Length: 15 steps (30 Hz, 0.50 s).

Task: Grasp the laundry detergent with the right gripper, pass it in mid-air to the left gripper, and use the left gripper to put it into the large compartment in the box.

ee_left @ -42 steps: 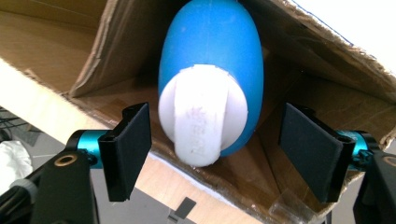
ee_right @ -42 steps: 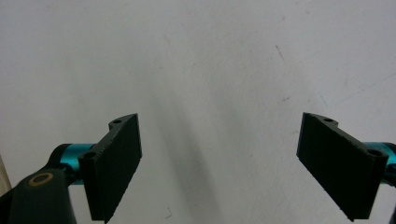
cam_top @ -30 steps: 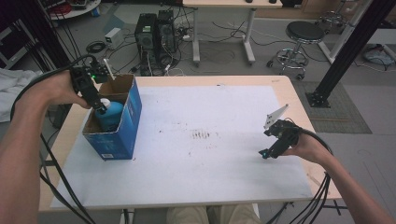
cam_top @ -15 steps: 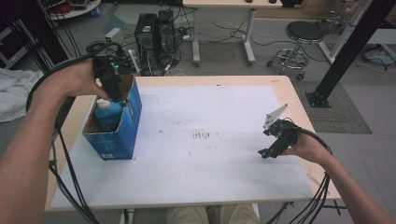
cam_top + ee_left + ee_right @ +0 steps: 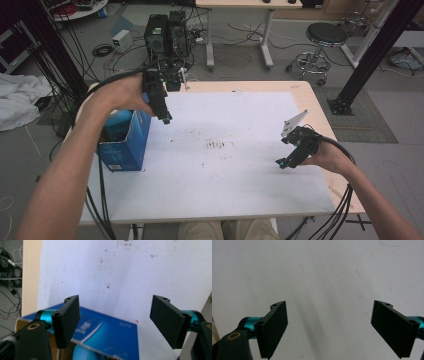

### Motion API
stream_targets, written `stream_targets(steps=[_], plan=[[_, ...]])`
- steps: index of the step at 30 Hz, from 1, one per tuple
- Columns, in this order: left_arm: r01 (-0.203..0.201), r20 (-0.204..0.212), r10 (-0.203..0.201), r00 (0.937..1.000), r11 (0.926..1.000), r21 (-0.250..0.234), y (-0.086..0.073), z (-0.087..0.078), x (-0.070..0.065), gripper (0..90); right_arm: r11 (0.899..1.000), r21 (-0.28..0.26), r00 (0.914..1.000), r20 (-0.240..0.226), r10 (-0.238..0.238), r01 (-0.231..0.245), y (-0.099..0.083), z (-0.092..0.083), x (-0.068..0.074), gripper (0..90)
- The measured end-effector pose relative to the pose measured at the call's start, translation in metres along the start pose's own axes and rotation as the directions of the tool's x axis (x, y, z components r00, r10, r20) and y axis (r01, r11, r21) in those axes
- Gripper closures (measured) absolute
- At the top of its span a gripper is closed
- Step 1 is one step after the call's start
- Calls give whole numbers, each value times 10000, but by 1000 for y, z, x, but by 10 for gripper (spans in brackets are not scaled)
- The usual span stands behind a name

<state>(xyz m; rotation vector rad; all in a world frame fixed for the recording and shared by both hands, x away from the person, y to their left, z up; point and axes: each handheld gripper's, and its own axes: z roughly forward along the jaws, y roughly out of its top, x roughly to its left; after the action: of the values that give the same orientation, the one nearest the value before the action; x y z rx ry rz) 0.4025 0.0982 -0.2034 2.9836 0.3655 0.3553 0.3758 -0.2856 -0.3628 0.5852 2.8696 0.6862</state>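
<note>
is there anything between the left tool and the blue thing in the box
Nothing visible: the left tool, jaws open and empty, hangs just above the blue box, and the blue object inside lies uncovered below it.

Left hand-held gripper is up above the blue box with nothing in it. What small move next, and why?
Probably lower the left hand-held gripper back toward the blue box: its jaws are wide open and empty, and the light-blue object sits inside the box.

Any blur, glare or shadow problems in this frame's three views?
High view: evenly lit, no glare on the white table top, left gripper slightly soft. Left gripper view: the blue box is smeared and soft, fingers sharper. Right gripper view: sharp fingers, with soft grey shadow streaks across the bare white surface.
</note>
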Motion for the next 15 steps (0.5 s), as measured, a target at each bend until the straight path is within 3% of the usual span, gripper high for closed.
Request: stream_targets(steps=[9,15], plan=[[-607,521,604,9968,9982,39,26,40,-18,169,10000,32,10000,50,-44,44,5,-2,1,131],[-695,945,688,9931,9976,33,34,63,-28,169,9999,-11,9998,177,-136,136,11,-9,1,131]])
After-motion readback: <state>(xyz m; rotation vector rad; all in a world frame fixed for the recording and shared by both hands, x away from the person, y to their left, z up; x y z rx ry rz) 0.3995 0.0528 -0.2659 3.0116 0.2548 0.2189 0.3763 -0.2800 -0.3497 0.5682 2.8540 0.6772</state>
